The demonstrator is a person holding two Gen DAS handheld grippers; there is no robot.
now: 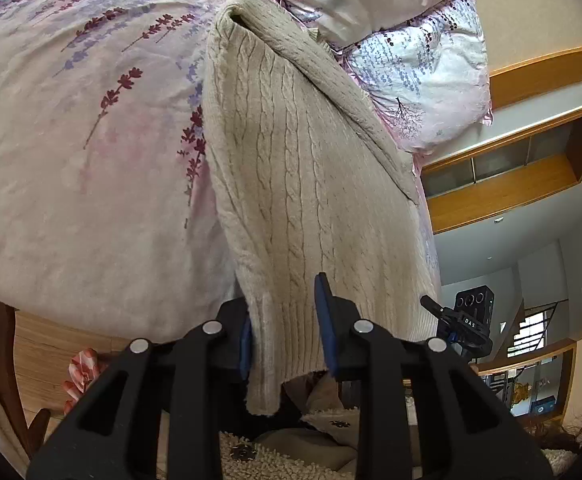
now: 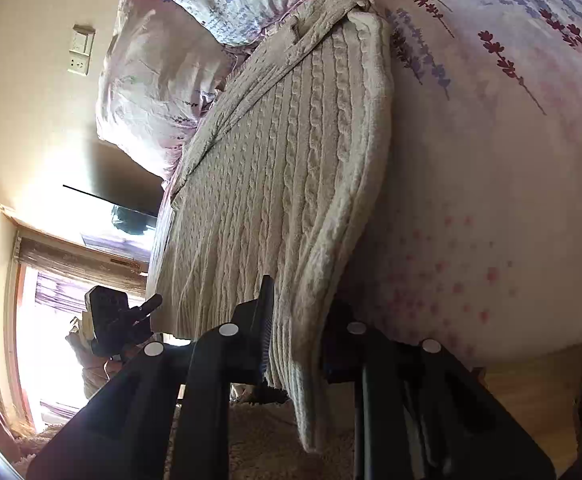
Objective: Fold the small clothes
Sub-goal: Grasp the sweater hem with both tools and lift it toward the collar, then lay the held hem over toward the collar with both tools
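Observation:
A cream cable-knit sweater (image 1: pixel 291 168) lies lengthwise on the floral bedspread (image 1: pixel 71 160), its ribbed hem hanging over the near edge. A sleeve is folded across its far part. My left gripper (image 1: pixel 285 320) is shut on the hem at one corner, blue pads on either side of the knit. In the right wrist view the same sweater (image 2: pixel 275 168) runs away from me, and my right gripper (image 2: pixel 297 336) is shut on the other hem corner, which droops below the jaws.
Floral pillows (image 1: pixel 423 76) lie at the bed's head beyond the sweater. The other gripper (image 1: pixel 467 320) shows at the right of the left view, and at the left of the right view (image 2: pixel 111 316). A shaggy rug (image 2: pixel 259 432) and wooden floor (image 1: pixel 47 352) lie below.

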